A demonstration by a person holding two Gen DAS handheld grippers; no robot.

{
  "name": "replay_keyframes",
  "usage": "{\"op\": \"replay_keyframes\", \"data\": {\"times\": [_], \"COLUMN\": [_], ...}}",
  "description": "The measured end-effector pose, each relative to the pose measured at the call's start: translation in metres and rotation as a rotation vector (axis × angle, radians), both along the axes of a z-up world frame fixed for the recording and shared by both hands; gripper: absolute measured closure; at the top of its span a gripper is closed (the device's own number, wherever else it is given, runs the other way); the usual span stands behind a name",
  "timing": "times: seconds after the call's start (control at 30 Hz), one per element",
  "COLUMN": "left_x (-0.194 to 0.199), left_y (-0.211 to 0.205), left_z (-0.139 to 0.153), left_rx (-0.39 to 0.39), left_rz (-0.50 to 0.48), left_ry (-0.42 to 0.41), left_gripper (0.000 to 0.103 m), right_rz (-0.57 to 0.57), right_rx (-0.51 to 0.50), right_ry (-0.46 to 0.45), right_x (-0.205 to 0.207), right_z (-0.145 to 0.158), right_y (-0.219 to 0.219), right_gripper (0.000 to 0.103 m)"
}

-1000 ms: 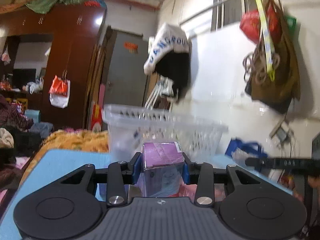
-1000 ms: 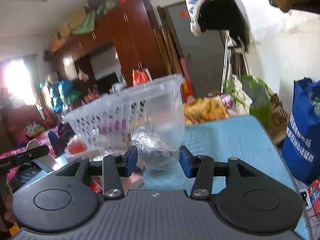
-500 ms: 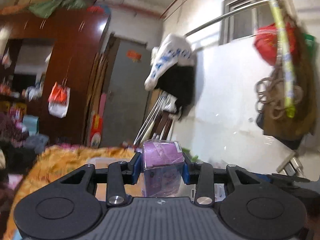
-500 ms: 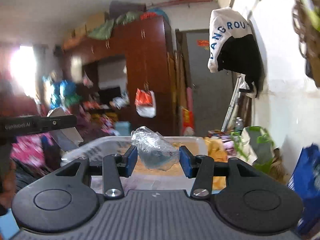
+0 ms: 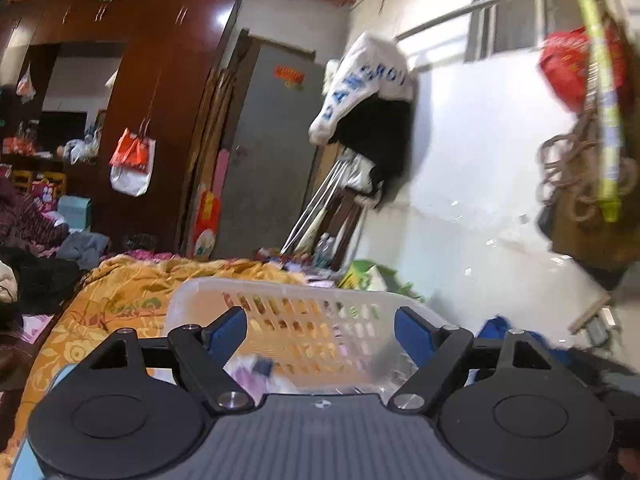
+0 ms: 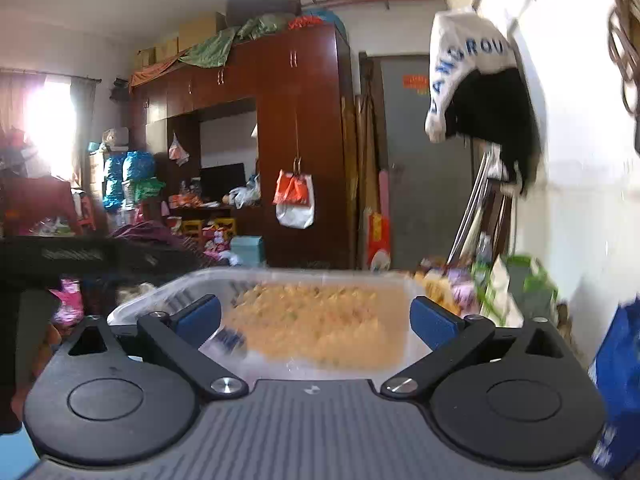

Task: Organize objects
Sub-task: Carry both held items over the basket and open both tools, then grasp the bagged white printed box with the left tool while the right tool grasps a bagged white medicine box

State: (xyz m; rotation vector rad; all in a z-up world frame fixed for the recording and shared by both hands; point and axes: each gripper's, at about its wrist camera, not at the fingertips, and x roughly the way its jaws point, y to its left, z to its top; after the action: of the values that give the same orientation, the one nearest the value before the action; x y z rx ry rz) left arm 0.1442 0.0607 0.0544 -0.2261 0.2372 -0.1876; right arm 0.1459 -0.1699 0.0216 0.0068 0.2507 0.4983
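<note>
Left gripper (image 5: 320,334): jaws spread wide, just opened, nothing between the blue pads (image 5: 224,334).
Purple carton (image 5: 250,374): blurred, released, lying low inside the basket, below and just inside the left pad.
Perforated white basket (image 5: 304,300): directly ahead of both fingers, its rim spanning the gap between them.
Orange floral blanket (image 5: 120,300): beyond the basket, left of the left finger.
Right gripper (image 6: 316,318): jaws fully apart, just opened, gripping nothing.
Clear plastic bag (image 6: 224,342): blurred, free of the pads, low beside the left finger (image 6: 196,316), inside the same basket (image 6: 168,292).
Wardrobe (image 6: 296,140): well beyond the fingers.
</note>
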Motion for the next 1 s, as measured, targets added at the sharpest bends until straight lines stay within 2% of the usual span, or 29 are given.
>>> {"op": "replay_keyframes", "data": {"times": [0.1,0.17,0.3,0.4,0.53,0.7,0.77,0.8,0.9,0.97,1.0], "left_x": [-0.052,-0.081,-0.110,-0.126,-0.139,-0.137,-0.137,-0.137,-0.144,-0.148,-0.152], "left_y": [-0.004,-0.015,-0.037,-0.054,-0.078,-0.096,-0.093,-0.088,-0.078,-0.072,-0.068], "left_z": [-0.024,-0.045,-0.079,-0.096,-0.108,-0.122,-0.124,-0.125,-0.124,-0.123,-0.121], "left_rx": [0.003,0.048,0.139,0.180,0.267,0.347,0.324,0.293,0.235,0.234,0.232], "left_rz": [-0.031,-0.052,-0.098,-0.110,-0.097,-0.057,-0.050,-0.058,-0.087,-0.073,-0.061], "left_ry": [-0.018,0.019,0.082,0.102,0.099,0.120,0.119,0.115,0.082,0.048,0.031], "left_gripper": [0.012,0.011,0.011,0.011,0.011,0.011,0.014,0.021,0.025,0.025,0.025], "right_rz": [0.032,0.044,0.048,0.019,0.011,-0.012,-0.009,0.000,0.020,0.029,0.024], "right_rx": [0.012,0.032,0.096,0.109,0.025,-0.006,-0.004,-0.006,-0.019,-0.023,-0.029], "right_ry": [0.037,0.075,0.162,0.134,0.132,0.046,0.046,0.052,0.071,0.098,0.115], "right_x": [-0.025,-0.032,-0.037,-0.046,-0.045,-0.061,-0.061,-0.061,-0.059,-0.055,-0.053], "right_z": [-0.026,-0.040,-0.057,-0.059,-0.059,-0.060,-0.060,-0.059,-0.060,-0.062,-0.063], "right_y": [-0.015,-0.023,-0.035,-0.037,-0.023,-0.016,-0.013,-0.010,0.000,0.003,0.004], "right_gripper": [0.000,0.000,0.000,0.000,0.000,0.000,0.000,0.000,0.000,0.004,0.011]}}
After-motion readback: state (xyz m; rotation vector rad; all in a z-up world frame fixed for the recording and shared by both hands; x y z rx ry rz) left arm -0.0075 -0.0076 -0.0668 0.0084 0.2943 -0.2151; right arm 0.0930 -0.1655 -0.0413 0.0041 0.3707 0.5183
